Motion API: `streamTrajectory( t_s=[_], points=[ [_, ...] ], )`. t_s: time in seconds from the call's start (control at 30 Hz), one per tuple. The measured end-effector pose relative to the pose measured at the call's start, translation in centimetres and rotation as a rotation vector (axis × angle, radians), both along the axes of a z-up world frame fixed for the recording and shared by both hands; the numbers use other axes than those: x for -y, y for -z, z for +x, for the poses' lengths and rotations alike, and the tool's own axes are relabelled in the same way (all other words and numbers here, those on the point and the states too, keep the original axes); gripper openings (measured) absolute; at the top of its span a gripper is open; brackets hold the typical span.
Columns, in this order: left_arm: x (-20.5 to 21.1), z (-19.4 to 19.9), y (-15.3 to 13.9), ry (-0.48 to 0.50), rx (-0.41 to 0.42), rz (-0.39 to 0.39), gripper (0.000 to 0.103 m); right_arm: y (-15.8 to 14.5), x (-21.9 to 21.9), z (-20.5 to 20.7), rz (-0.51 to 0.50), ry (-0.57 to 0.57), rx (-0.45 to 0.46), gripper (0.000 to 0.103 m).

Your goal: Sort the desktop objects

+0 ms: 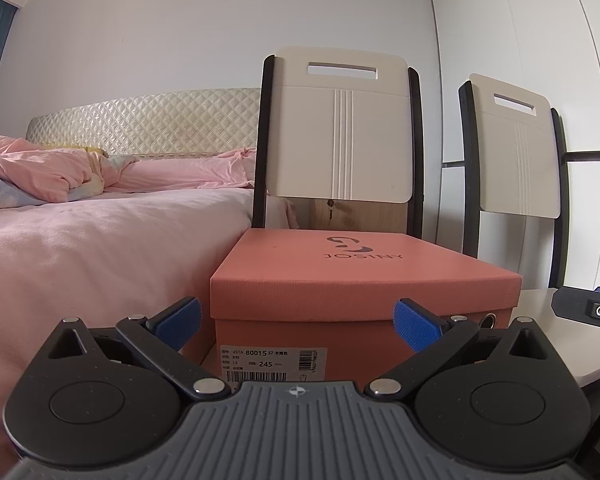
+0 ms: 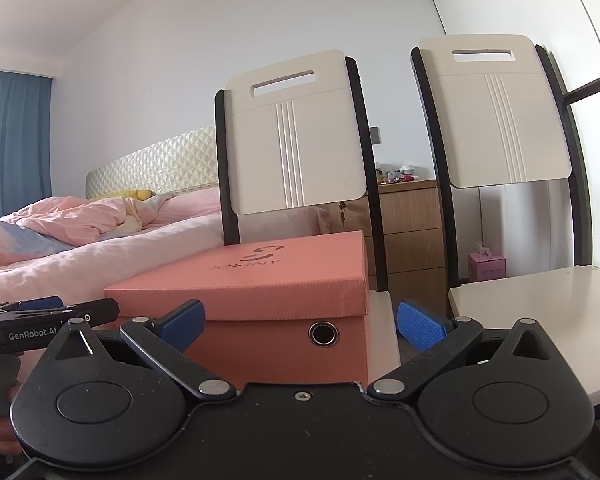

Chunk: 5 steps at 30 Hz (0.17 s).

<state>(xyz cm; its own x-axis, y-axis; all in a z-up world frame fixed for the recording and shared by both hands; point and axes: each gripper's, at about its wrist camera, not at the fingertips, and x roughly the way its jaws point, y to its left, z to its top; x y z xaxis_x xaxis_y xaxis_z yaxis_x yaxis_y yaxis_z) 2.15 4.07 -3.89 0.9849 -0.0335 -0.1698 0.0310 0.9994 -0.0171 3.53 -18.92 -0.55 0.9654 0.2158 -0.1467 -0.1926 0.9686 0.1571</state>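
I have both grippers low in front of the one salmon shoebox [image 1: 356, 288], which sits lid on, on the seat of the nearer chair [image 1: 340, 128] beside the bed [image 1: 100, 248]. My left gripper [image 1: 298, 326] faces the labelled end of the box with its blue pads spread wide and nothing between them; my right gripper [image 2: 300, 326] faces the side with the metal eyelet [image 2: 323, 333], likewise spread and empty, its left pad in front of the box wall, though I cannot tell if it touches.

I judge the box to be stiff card, light if empty, and I cannot say what is inside. The textured paper should give the pads fair grip, but the lid is only a loose cap, so lifting by its rim would likely pull it off. I would press the two lower walls from opposite sides, one gripper each, and keep it level.

Counting: one box, one eyelet visible, one barcode label [image 1: 272, 364], two matching chairs, the second chair [image 2: 496, 112] with a bare seat, and two grippers.
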Motion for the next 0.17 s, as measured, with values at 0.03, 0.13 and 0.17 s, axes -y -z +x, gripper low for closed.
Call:
streamTrajectory(
  t_s=[0.03, 0.13, 0.17],
  points=[
    [0.02, -0.02, 0.01, 0.001, 0.000, 0.001, 0.103, 0.01, 0.00, 0.00, -0.001, 0.001, 0.000, 0.102],
    [0.08, -0.04, 0.04, 0.006, 0.000, 0.003, 0.103, -0.01, -0.02, -0.03, -0.002, 0.002, 0.000, 0.102],
    [0.09, -0.04, 0.05, 0.007, 0.001, 0.003, 0.103, -0.01, 0.00, -0.04, -0.001, 0.003, -0.001, 0.102]
  ],
)
